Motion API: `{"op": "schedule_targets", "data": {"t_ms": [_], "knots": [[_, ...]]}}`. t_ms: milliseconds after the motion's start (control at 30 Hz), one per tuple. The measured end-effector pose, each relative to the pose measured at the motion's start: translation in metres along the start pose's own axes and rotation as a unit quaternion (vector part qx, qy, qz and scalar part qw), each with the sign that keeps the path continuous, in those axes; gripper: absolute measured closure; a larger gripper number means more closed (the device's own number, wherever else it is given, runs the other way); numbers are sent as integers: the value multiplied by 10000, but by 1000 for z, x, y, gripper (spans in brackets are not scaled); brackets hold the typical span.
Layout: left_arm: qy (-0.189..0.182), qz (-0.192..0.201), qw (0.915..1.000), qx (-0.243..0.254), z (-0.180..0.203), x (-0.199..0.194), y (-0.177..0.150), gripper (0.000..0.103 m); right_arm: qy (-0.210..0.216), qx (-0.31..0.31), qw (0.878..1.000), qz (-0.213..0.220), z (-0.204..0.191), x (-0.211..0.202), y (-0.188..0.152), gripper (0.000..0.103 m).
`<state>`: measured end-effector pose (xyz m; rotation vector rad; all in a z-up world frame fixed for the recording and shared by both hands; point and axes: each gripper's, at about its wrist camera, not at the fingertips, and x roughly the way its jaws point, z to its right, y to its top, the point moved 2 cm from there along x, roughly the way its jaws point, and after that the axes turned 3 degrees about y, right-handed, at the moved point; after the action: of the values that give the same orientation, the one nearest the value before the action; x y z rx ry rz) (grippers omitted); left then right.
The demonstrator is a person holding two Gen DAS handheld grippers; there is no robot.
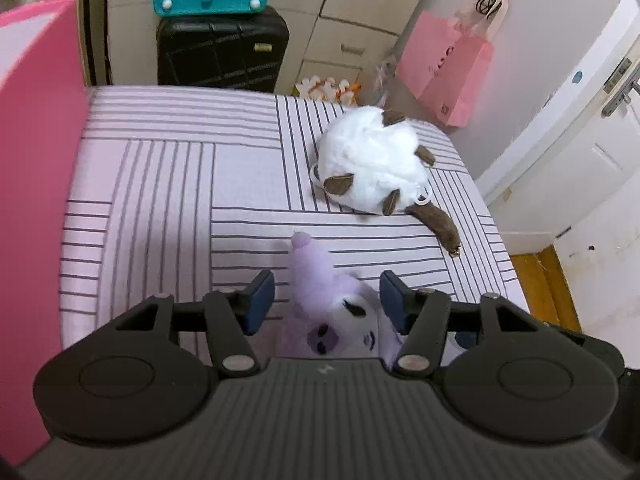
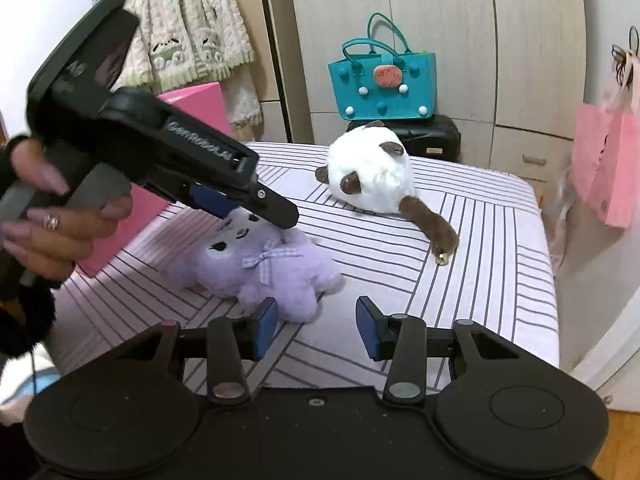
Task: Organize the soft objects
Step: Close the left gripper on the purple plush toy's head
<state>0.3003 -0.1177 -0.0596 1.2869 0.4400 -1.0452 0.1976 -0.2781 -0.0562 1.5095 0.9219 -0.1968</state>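
A purple plush with a white face and a gingham bow lies on the striped bed. My left gripper straddles its head, jaws apart: the right pad is close against the plush, and a gap of sheet shows at the left pad. In the right wrist view the left gripper, held by a hand, points down onto the purple plush. My right gripper is open over bare sheet, its left pad beside the plush's foot. A white plush with brown ears and tail lies further back, also seen as the white plush.
A pink box stands on the bed's left side. Beyond the bed's far edge a teal bag sits on a black suitcase before wardrobe doors. Pink paper bags hang at the right. A white door is at right.
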Motion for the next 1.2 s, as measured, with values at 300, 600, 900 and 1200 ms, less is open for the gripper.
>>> {"op": "schedule_targets", "data": {"t_ms": [300, 600, 900, 1200], "knots": [[49, 95, 9998, 192, -1, -21, -10, 37, 435, 375, 9983, -37, -14, 8, 1, 39], [-450, 49, 9989, -145, -15, -17, -20, 61, 636, 795, 9948, -58, -13, 20, 7, 31], [-473, -73, 9982, -355, -19, -15, -27, 58, 332, 1170, 9923, -215, -13, 33, 12, 44], [-542, 0, 9985, -32, -8, -37, -36, 60, 151, 998, 9938, -471, -25, 19, 17, 47]]}}
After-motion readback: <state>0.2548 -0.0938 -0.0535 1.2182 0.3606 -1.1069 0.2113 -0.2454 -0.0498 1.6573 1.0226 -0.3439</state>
